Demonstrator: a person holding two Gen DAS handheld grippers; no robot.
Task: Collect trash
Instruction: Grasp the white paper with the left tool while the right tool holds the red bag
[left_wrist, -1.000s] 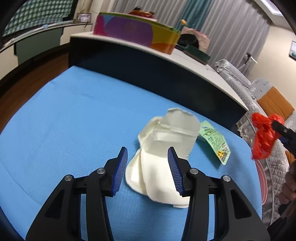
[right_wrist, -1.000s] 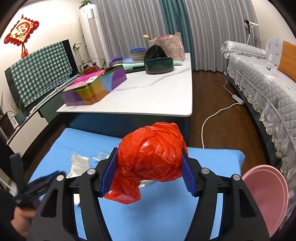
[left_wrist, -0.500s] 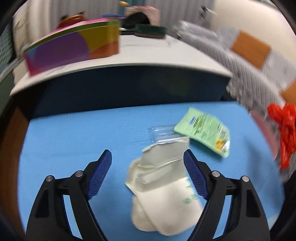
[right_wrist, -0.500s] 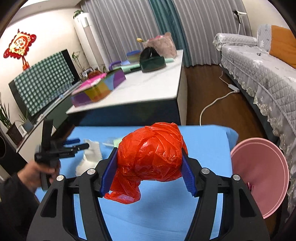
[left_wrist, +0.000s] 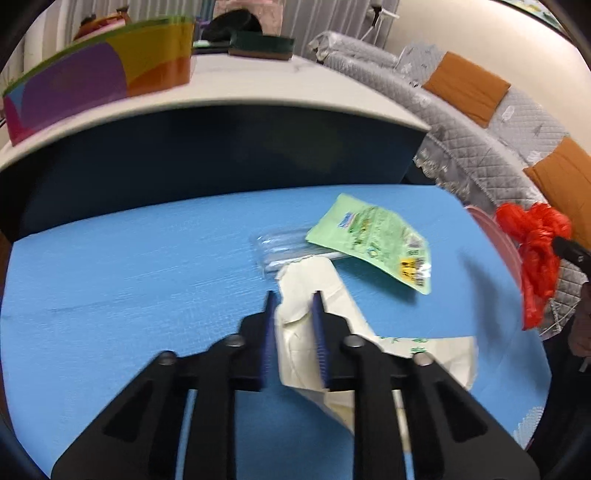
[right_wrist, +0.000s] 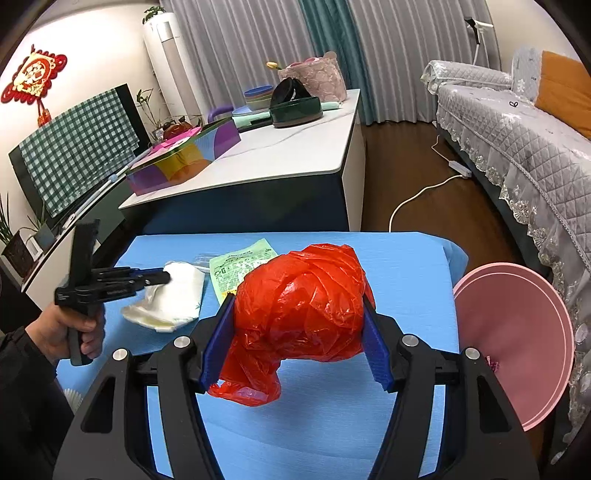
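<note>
Left gripper (left_wrist: 294, 325), jaws closing, pinches a fold of the white paper bag (left_wrist: 314, 295): light, limp, likely to crumple. Right gripper (right_wrist: 291, 325), half-open, clamps the red plastic bag (right_wrist: 299, 306). Beyond the left fingertips lies a green wrapper (left_wrist: 373, 240), then the blue table (left_wrist: 129, 266) edge; the pink bin (right_wrist: 517, 332) stands right of the right fingers.

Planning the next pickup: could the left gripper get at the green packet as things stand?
Probably not yet. The left gripper is closing on the white bag, so it is occupied. The green packet lies flat just beyond, uncovered on the blue mat.
</note>
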